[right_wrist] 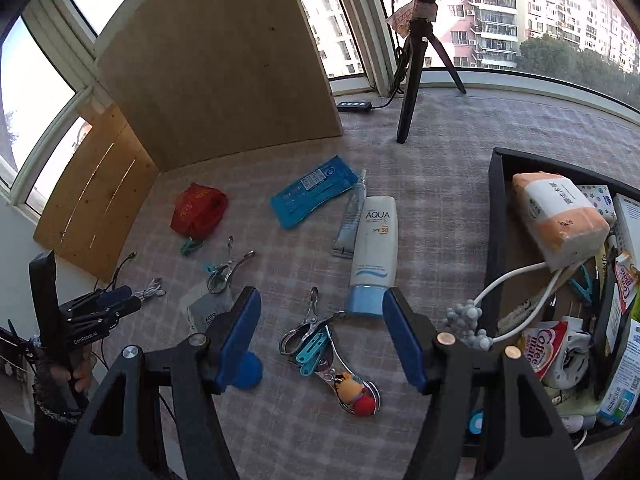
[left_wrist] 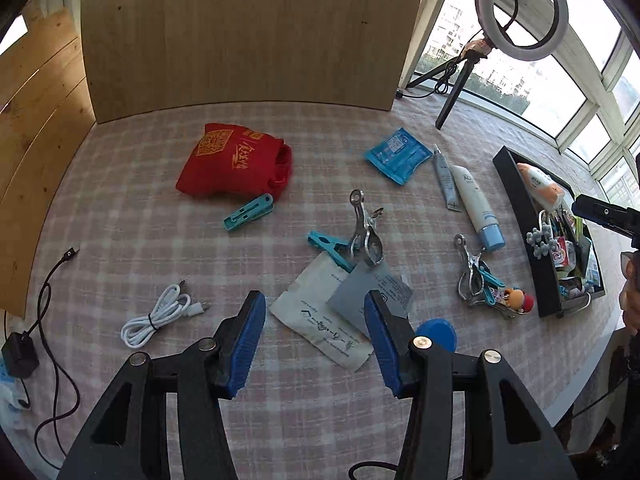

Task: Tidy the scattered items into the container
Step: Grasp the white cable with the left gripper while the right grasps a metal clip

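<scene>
A: Where is the container?
B: The black container (right_wrist: 496,216) sits at the right of the checked surface (right_wrist: 440,184), already crowded: a tissue pack (right_wrist: 560,220), a Coffee mate sachet (right_wrist: 544,346) and a white cable (right_wrist: 520,276) lie inside.
A: And the scattered items?
B: Just beside it, the AQUA sunscreen tube (right_wrist: 374,248) lies touching a thinner tube (right_wrist: 350,220). Near its cap, a metal clip (right_wrist: 316,324) tangles with a teal clothespin (right_wrist: 314,354) and a small figure charm (right_wrist: 354,394). Further left are a blue packet (left_wrist: 396,154), a red bag (left_wrist: 236,164), another metal clip (left_wrist: 366,232), two flat paper sachets (left_wrist: 320,324) and a coiled white USB cable (left_wrist: 160,316).
A: The grippers?
B: The right hand-held gripper (right_wrist: 320,336) hovers open over the clip tangle, gripping nothing. The left hand-held gripper (left_wrist: 316,344) is open above the sachets, also empty.
</scene>
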The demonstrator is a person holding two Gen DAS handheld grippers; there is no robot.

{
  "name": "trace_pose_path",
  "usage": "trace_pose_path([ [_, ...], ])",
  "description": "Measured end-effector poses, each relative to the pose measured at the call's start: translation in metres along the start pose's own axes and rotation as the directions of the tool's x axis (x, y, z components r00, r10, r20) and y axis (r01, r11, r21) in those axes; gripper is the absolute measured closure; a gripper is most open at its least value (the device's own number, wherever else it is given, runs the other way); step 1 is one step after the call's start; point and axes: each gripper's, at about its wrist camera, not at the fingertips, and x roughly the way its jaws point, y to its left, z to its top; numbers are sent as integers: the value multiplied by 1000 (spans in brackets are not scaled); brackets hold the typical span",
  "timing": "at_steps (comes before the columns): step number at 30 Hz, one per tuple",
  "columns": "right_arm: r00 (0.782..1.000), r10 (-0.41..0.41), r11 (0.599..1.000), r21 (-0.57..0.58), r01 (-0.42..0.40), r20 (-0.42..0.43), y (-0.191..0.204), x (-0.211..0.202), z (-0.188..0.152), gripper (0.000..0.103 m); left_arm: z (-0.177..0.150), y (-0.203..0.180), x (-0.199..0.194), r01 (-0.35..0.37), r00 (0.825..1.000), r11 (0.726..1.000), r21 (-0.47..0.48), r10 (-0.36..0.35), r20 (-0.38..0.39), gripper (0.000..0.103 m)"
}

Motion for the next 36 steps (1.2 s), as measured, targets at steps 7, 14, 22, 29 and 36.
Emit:
trace_pose_path([
  [7,982,52,999,9,-51,-179,65,92,19,40,-14,65,5,-50,997,998,23,51,-51,56],
  [14,965,-20,1000,-4,20,-260,96,153,26,40,-7,92,26,-14,993,997,81,23,-118,56],
  [22,949,-40,994,87,71,-311,87,188,33,40,-4,92,50,6,983,983,185,28,-181,56],
  [29,943,-38,988,127,85,-332,86,202,36,40,-10,93,62,10,976,971,238,42,-212,56],
  [36,944,-42,983,154,97,-326,86,203,34,77,-13,94,58,-23,980,965,261,74,-187,72],
])
